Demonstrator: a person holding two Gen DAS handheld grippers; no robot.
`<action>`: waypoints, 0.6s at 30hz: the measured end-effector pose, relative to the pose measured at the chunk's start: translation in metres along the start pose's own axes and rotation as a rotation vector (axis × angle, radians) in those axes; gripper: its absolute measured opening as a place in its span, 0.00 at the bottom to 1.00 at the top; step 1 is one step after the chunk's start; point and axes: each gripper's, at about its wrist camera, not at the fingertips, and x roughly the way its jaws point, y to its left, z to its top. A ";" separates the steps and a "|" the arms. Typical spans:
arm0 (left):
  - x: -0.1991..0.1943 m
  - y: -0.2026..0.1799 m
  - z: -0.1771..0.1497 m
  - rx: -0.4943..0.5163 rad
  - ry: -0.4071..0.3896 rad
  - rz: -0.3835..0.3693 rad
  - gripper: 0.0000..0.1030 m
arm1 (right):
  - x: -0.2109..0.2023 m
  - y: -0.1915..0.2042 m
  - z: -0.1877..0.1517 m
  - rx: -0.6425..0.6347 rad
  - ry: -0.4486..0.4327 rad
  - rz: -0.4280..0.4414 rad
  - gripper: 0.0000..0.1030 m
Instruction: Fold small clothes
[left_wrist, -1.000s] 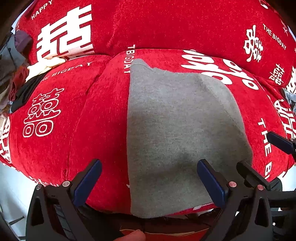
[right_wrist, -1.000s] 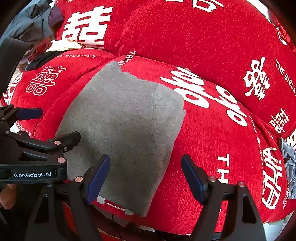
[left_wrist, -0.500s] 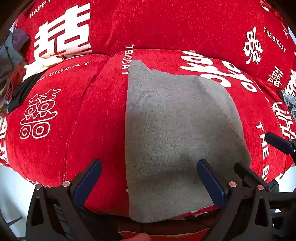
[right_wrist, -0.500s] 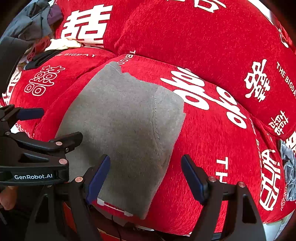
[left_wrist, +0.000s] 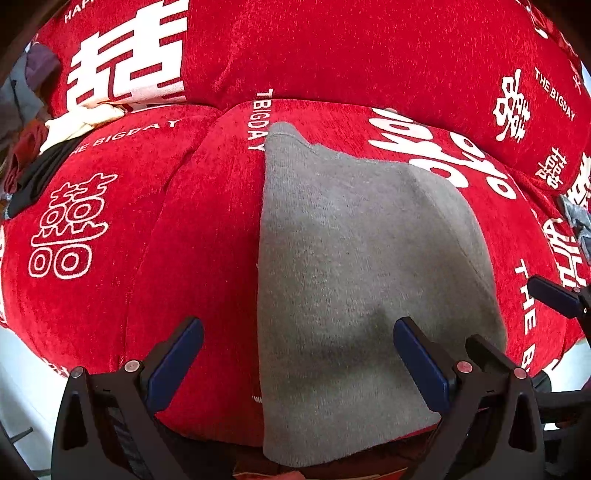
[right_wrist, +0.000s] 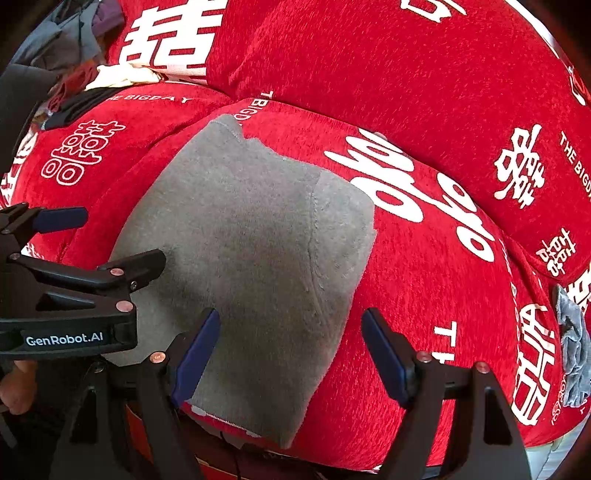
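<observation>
A grey knit garment (left_wrist: 362, 273) lies flat, folded lengthwise, on a red sofa seat cushion (left_wrist: 207, 236); its near end hangs over the cushion's front edge. It also shows in the right wrist view (right_wrist: 258, 243). My left gripper (left_wrist: 297, 354) is open and empty, its jaws straddling the garment's left edge near the front. My right gripper (right_wrist: 290, 347) is open and empty over the garment's right front part. The left gripper also shows at the left of the right wrist view (right_wrist: 92, 236).
The red sofa back cushions (left_wrist: 351, 48) with white lettering rise behind. A pile of mixed clothes (right_wrist: 74, 55) sits at the far left of the sofa. A small grey cloth (right_wrist: 574, 347) lies at the right end. The floor (left_wrist: 18, 387) shows below the cushion's front.
Both grippers have moved slightly forward and down toward the garment's near end. Both stay open. The garment has not moved.
</observation>
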 end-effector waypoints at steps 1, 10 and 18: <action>0.001 0.001 0.000 -0.002 0.003 -0.005 1.00 | 0.001 0.000 0.001 -0.002 0.002 -0.001 0.79; 0.007 0.012 0.002 -0.028 0.014 -0.029 1.00 | 0.006 0.012 0.004 -0.028 0.025 -0.013 0.79; 0.007 0.016 -0.001 -0.036 0.015 -0.026 1.00 | 0.008 0.013 0.004 -0.034 0.030 -0.014 0.79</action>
